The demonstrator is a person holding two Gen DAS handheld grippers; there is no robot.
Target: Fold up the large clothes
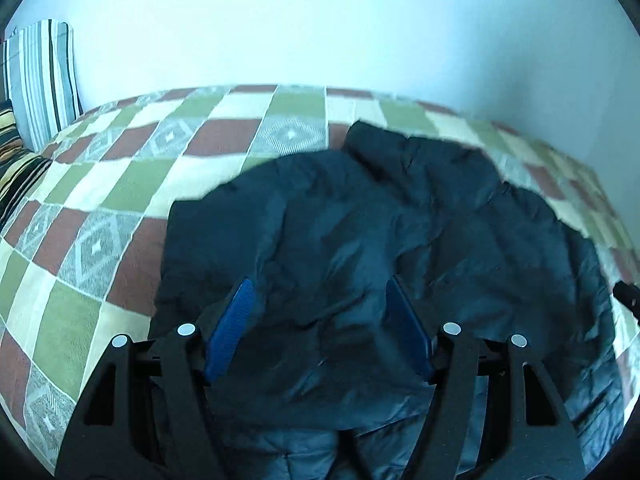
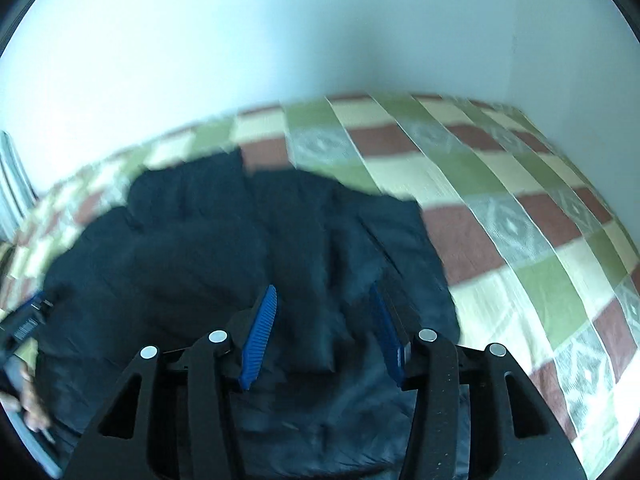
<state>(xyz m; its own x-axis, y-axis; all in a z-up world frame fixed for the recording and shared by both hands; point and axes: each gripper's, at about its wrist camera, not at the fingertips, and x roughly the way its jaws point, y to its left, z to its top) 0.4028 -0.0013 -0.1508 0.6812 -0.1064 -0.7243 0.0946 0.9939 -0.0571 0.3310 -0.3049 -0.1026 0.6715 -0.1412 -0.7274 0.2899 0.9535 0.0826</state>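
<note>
My left gripper point(image 1: 320, 316) is spread wide, blue pads point(image 1: 232, 328) well apart, nothing pinched between them. It hangs over the near part of the dark jacket point(image 1: 360, 220) and points down at it at a slant. I can't tell whether the pads touch the fabric; they look clear of it.

My right gripper point(image 2: 324, 328) is partly open, narrower than the left. Its blue pads point(image 2: 260, 336) stand apart with only jacket point(image 2: 248, 240) surface showing behind the gap. No cloth gripped. This view is blurred.

The jacket lies crumpled on the bed, on a checked bedspread point(image 1: 120, 184) of green, cream, brown and grey diamond squares. It is a rumpled heap, creased all over, with a lump rising toward the far edge near the wall point(image 1: 320, 20). Bedspread shows bare on both sides of it and beyond it.

A striped pillow point(image 1: 44, 76) stands against the wall at the far left of the bed, with a second, dark-and-yellow striped one point(image 1: 16, 160) just below it.

In the right wrist view, my left hand point(image 2: 32, 404) shows at the left edge, holding its tool beside the jacket. In the left wrist view, a dark bit of the right tool point(image 1: 626, 296) pokes in at the right edge.
</note>
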